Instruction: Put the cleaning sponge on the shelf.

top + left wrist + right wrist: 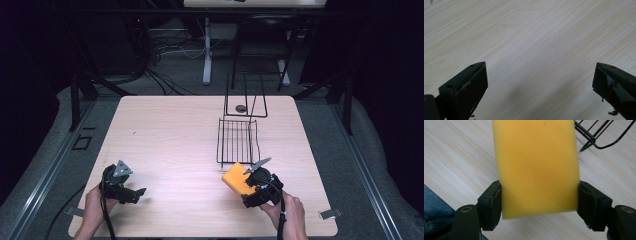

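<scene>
**Sponge clamped in your right gripper, left gripper idle**

High view: your right gripper (248, 186) sits near the table's (165, 135) front right, with the yellow sponge (236, 178) in its jaws, just in front of the black wire rack (237, 141). The sponge's far corner lies close to the rack's front edge; you cannot tell whether they touch. A small dark round object (241, 108) rests farther back, beside the rack's upright wires. Your left gripper (134, 194) rests low at the front left, well apart from the sponge.

Left gripper view: your jaws stand wide apart with nothing between them, over bare wood.

Right gripper view: both pads (495, 205) press on the sponge's (536, 167) sides, holding it near its lower end. The rack's (596, 135) wires cross the upper right corner.
</scene>
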`<state>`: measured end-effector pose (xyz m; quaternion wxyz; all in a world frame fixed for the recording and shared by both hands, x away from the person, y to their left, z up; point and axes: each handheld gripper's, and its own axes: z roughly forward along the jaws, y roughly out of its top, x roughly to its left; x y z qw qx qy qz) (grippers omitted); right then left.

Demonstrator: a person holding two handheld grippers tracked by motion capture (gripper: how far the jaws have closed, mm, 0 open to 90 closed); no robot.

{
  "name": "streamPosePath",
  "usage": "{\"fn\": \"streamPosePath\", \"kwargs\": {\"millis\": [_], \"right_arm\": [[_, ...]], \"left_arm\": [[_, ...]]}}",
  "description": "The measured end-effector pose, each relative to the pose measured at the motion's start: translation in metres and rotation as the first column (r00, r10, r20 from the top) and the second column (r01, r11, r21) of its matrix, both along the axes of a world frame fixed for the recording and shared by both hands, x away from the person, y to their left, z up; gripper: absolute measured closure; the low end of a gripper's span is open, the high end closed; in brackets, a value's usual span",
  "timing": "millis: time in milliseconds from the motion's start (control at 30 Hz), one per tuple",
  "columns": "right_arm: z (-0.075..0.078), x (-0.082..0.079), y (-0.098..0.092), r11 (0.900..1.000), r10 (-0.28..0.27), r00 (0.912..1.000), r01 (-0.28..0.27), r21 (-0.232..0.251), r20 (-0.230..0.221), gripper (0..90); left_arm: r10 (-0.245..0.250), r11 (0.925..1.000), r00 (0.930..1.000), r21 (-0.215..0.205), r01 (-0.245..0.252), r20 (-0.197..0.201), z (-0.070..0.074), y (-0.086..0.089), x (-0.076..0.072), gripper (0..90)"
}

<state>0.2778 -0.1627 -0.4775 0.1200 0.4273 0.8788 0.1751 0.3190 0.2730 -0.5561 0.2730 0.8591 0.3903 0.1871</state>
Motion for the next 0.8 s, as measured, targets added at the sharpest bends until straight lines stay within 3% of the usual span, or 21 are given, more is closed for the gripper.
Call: {"fn": "streamPosePath", "kwargs": {"millis": [767,800], "right_arm": [[0.017,0.016,-0.006,1.0,-0.028,0.9992,0.028,0.013,0.028,28.6],[0.017,0.017,-0.006,0.999,-0.035,0.9988,0.034,0.03,0.034,28.7]], "left_arm": [[0.004,1.0,1.0,-0.002,-0.004,0.001,0.0,-0.001,0.0,0.1],[0.005,1.0,1.0,-0.001,-0.005,0.001,0.0,-0.001,0.0,0.1]]}}
